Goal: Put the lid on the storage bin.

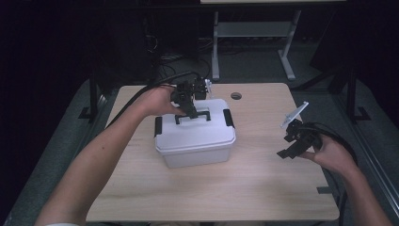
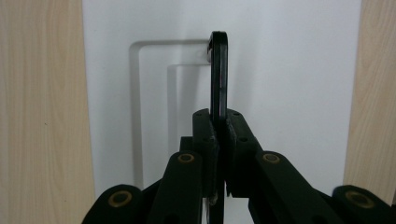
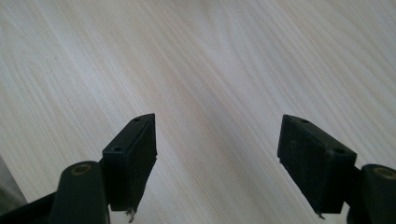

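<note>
The box [image 1: 195, 136], white plastic with black side latches, sat near the middle of the wooden table [image 1: 263, 188], its black handle [image 1: 194, 116] raised from a recess in the lid [image 2: 289, 70]. The left gripper [image 1: 190, 112] had come in from the far left side of the box and was clamped tight on that handle, its pads pressed against the thin black bar from both sides (the left gripper view looked straight down on the lid, the handle [image 2: 218, 70] standing edge-on between the jaws and the pale tabletop showing on either side of the box). The person's left hand [image 1: 157, 101] held the tool above the lid's rear edge, with a cable trailing off toward the back of the table. The right gripper [image 1: 288, 151] waited well apart from the box, near the table's right edge, held low in the right hand [image 1: 331, 155] with its grey plate tilted upward. Its jaws stood wide apart with nothing between them; the right gripper view showed bare wood grain beyond the two black pads [image 3: 133, 154]. A round hole [image 1: 236, 96] marked the tabletop behind the box.
</note>
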Available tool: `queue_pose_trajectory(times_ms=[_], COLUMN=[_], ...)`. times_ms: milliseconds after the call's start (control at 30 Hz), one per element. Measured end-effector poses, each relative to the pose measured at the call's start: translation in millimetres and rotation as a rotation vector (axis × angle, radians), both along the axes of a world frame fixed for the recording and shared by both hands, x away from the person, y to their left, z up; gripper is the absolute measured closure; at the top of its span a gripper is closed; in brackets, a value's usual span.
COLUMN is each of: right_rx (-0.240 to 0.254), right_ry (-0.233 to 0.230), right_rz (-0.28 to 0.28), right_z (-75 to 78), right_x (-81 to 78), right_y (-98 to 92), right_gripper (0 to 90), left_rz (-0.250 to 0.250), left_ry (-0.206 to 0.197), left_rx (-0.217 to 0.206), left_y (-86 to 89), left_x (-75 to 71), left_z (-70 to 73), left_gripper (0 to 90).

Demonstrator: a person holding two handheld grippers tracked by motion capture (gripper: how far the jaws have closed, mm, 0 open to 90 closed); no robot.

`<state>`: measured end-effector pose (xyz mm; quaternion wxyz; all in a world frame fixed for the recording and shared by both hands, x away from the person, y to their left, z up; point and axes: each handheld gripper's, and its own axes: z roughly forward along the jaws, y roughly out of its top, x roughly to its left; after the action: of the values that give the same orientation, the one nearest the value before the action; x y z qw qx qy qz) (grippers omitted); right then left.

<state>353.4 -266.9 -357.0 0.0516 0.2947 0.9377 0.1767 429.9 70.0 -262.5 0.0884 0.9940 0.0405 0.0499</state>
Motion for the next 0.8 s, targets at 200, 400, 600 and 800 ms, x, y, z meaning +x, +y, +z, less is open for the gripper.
queue_pose_trajectory(times_ms=[200,400,600,800], right_rx=[0.001,0.001,0.004,0.007], right_ry=[0.0,0.003,-0.001,0.005], right_rz=[0.0,0.001,-0.002,0.001], right_z=[-1.1,-1.4,-0.3,-2.6], right_x=[0.8,0.5,0.5,1.5], right_y=[0.4,0.5,0.1,1.1], right_gripper=[27.6,27.6,27.5,27.5], left_rz=[-0.001,0.001,0.009,0.009], left_ry=[0.001,0.001,-0.012,-0.025], left_rx=[0.002,0.001,-0.004,-0.006], left_y=[-1.7,-1.6,-1.3,-0.4], left_x=[-0.3,-0.2,1.1,1.6], left_z=[-3.3,-4.6,-5.4,-4.6], left_gripper=[84.6,84.3,83.2,82.3])
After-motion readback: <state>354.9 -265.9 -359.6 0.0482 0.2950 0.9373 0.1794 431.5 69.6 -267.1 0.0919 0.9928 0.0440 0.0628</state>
